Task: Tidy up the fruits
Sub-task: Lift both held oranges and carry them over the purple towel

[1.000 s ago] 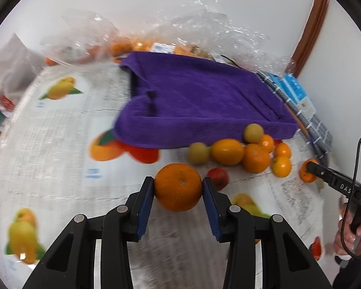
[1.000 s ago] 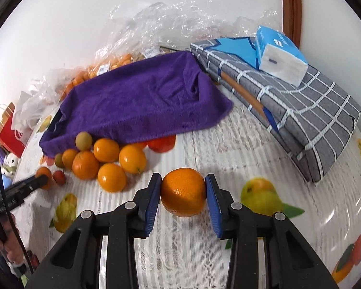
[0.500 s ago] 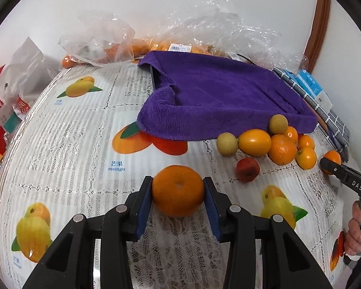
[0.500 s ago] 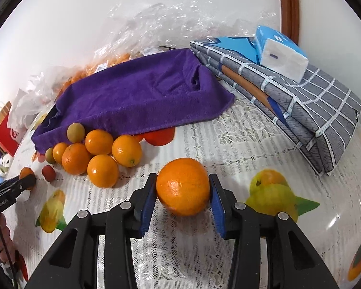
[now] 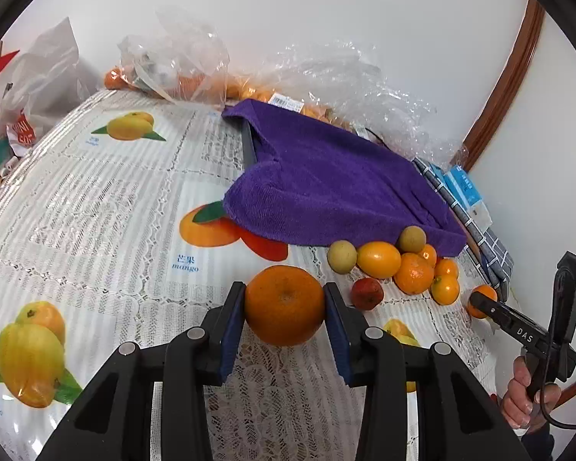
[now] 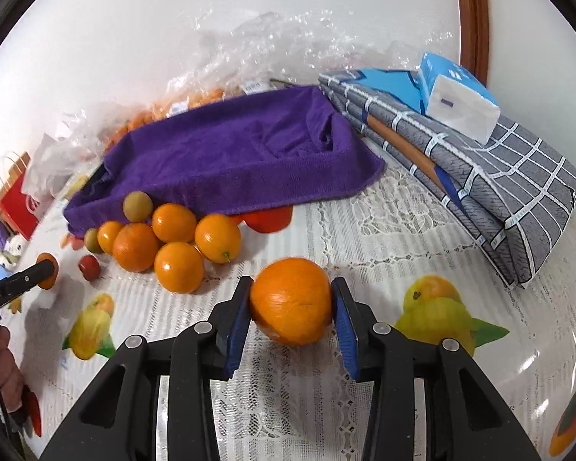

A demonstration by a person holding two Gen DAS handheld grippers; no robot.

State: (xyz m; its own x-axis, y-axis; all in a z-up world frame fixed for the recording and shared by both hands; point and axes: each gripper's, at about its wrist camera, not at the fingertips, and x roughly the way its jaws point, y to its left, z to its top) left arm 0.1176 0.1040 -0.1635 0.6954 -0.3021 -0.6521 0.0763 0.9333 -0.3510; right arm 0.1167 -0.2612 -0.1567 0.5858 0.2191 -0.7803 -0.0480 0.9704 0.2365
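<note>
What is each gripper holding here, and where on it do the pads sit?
Left gripper: an orange, pads on its opposite sides. Right gripper: another orange, likewise clamped across its sides.

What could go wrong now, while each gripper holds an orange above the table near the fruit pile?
1. The left gripper and right gripper pinch round oranges only at the sides; either could slip and roll.
2. The fruit pile lies loose beside the purple towel; a dropped orange may scatter it.
3. The small red fruit sits apart, close to the left gripper's path, and might be knocked.
</note>
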